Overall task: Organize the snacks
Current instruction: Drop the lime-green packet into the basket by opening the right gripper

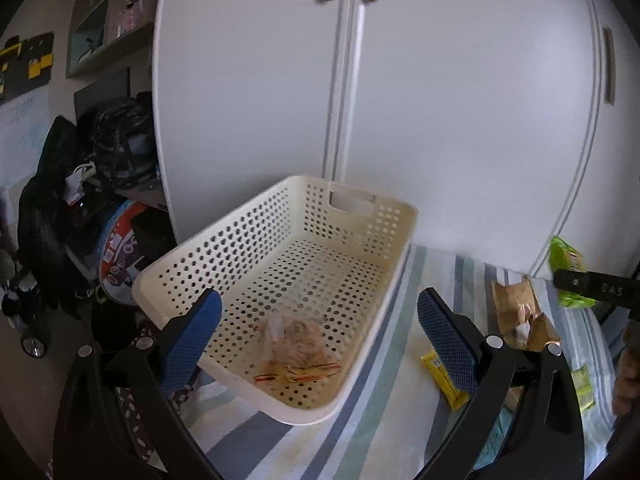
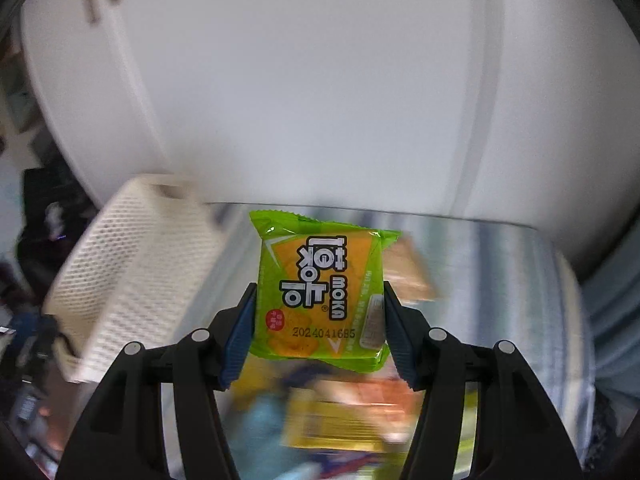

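While the right gripper [image 2: 320,330] pinches a green snack packet [image 2: 322,290] by its lower edges at frame centre, lifted above the striped bed [image 1: 376,432], the slick wrapper could slip out before reaching the white basket [image 1: 276,304] at left. Level beside the basket, the left gripper [image 1: 320,334] holds its jaws wide and empty.
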The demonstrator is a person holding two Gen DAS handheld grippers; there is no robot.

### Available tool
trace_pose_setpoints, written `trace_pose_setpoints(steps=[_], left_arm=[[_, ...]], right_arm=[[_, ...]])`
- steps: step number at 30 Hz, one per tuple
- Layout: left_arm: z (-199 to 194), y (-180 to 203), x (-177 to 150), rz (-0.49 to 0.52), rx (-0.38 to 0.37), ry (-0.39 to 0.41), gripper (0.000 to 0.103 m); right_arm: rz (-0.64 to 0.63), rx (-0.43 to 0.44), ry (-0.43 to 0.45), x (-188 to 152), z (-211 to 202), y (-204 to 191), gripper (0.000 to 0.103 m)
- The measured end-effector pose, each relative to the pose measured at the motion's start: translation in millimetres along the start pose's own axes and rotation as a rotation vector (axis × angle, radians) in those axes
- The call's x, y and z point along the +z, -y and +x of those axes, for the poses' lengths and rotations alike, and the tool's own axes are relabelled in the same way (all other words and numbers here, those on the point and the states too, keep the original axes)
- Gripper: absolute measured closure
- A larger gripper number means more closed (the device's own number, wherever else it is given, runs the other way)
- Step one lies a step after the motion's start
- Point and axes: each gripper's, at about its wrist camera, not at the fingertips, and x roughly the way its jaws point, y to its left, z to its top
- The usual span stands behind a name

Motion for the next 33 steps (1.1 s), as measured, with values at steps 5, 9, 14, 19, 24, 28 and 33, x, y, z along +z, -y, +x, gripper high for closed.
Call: trace_pose_setpoints(steps=[5,9,14,19,24,28,33], left_arm=[[0.7,-25.4,8.1,-0.053,0.066,0.011,0.003],[-0.4,-49.1,12.3,-0.126,0.097,0.017,0.003],[-1.0,-73.0,16.2,-0.177,0.142,0.022,0.003],[-4.1,-87.0,17.5,-0.224,0.153,0.033,0.003],[-2.4,-85.6,17.8,-0.225,0.125,0.027,0.003],[-5.1,-71.5,15.9,-0.187,0.104,0.037,0.003],[-7.4,-45.8,13.3,-0.132,0.037,0.044,0.003]], right_arm=[[-0.066,0.125,-0.014,12.5,2.2,-66.1,0.044],[-0.12,0.168,-0.032,22.0,11.7,-116.8,0.044],[-0.154,0.204,-0.063,27.2,29.6,-158.3,0.044],[-0.17,0.242,-0.06,27.6,36.5,-189.2,0.03],[-0.183,0.205,-0.041,22.7,30.9,-183.1,0.03],[-0.151,0.165,-0.046,17.9,28.6,-159.6,0.03],[-0.124,0.108,-0.039,10.8,18.6,-124.1,0.03]])
